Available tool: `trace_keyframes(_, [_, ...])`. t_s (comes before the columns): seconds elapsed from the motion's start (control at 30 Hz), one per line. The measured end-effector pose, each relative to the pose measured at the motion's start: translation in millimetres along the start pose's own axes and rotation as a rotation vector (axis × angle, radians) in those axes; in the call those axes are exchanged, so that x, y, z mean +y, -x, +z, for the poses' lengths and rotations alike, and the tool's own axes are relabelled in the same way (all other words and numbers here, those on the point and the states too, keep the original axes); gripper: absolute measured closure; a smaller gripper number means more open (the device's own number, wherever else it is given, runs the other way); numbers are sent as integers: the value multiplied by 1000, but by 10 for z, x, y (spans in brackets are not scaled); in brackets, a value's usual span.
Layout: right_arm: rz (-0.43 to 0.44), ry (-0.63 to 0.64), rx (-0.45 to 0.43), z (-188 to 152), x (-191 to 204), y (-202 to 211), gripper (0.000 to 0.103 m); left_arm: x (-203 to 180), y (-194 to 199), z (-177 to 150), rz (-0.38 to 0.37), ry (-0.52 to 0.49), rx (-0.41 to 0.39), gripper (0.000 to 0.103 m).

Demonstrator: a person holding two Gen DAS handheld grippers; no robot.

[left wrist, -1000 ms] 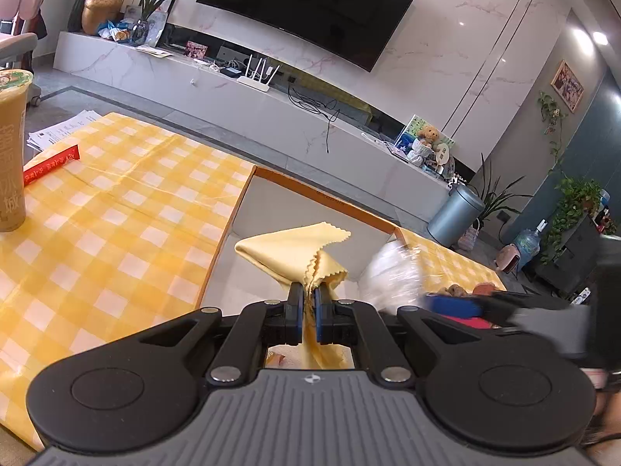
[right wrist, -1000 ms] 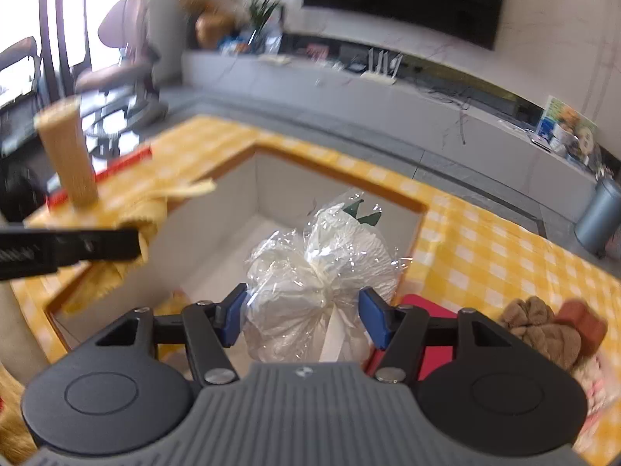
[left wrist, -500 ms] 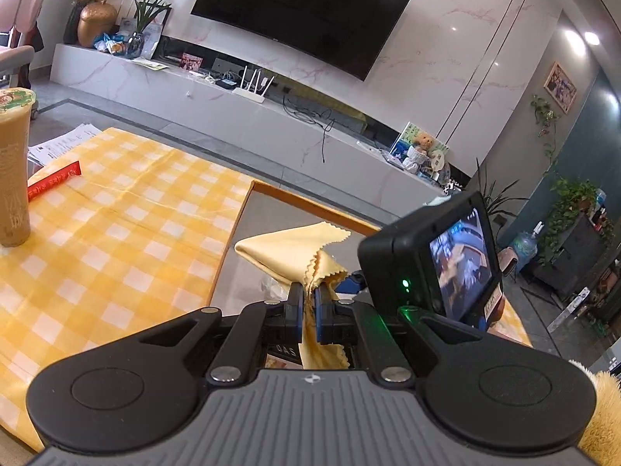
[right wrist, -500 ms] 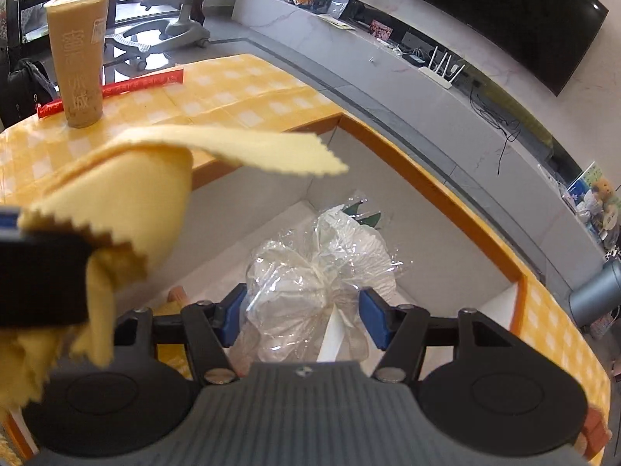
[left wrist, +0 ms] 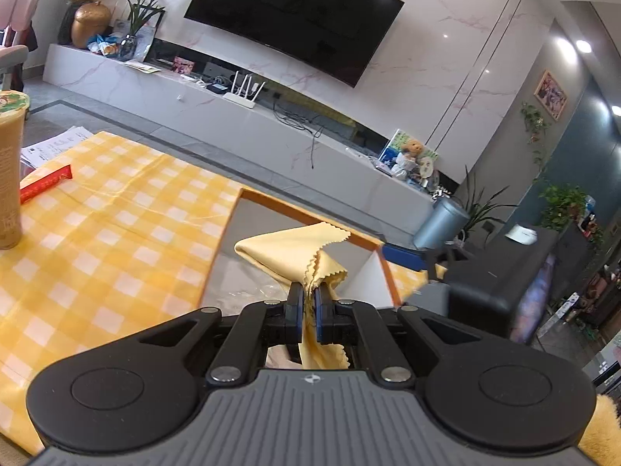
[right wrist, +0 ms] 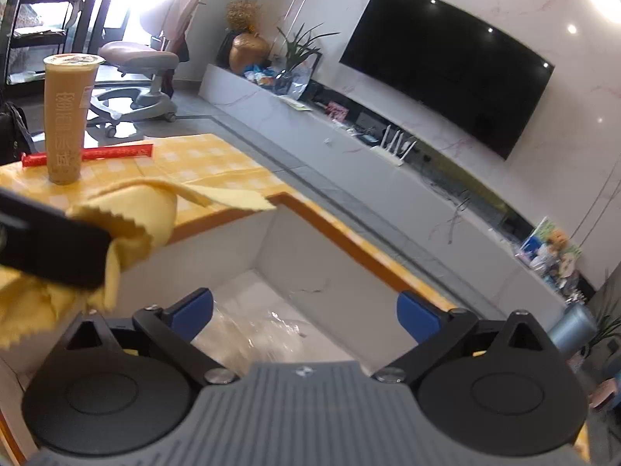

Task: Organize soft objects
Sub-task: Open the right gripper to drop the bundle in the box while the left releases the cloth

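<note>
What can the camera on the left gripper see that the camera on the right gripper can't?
Only the left wrist view shows the left gripper pinching the yellow cloth from behind, plus the grey bin in full. Only the right wrist view shows the right gripper open, the crinkly plastic bag down in the box, and the office chair. Both show the cloth, box, TV and drink cup.

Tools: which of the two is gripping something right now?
The left tool, shut on the yellow cloth above the box. The right tool is open, with nothing between its blue pads.
</note>
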State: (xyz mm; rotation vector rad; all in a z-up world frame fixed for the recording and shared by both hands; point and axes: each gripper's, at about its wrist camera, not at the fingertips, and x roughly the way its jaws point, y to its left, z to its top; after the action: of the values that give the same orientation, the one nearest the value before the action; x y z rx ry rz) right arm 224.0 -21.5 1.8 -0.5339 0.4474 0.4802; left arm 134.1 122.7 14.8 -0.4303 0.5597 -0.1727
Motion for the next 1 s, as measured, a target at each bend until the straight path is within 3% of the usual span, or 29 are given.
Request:
trace_keyframes(0.23, [-69,38,-89,-216,-401,525,3,-155,-91,-83,-40,-27,33,96])
trace_keyframes(0.5, [-116,-238,-139,-784,-935,932,3,-498,-406,-334,-107,-98,152,96])
trace_keyframes(0.57, [-131,-317,-100,-901,-1038,887,3,-579,-514,-428,-105,-114,213,96])
trace_keyframes(0.67, [-130,-429,47,-1005,-1206,697,4,-679,-631,-569,-90,-152,268,96])
trace_keyframes(0.77, [-90,-521,38,-1059,-1335,661,4,-741,-740,-670,-71,-194,308,96])
trace_keyframes(0.9, [-80,-541,38,-992,-1354,626,4,-775,-848,-765,-29,-219,341,95])
trace_keyframes(0.97, [-81,-540,28,-988,-1368,652,4,-774,-837,-791,-26,-229,339,92])
trace_keyframes(1.0, [-78,-545,25,-1009,-1389,679,4,-775,-816,-792,-27,-228,334,84])
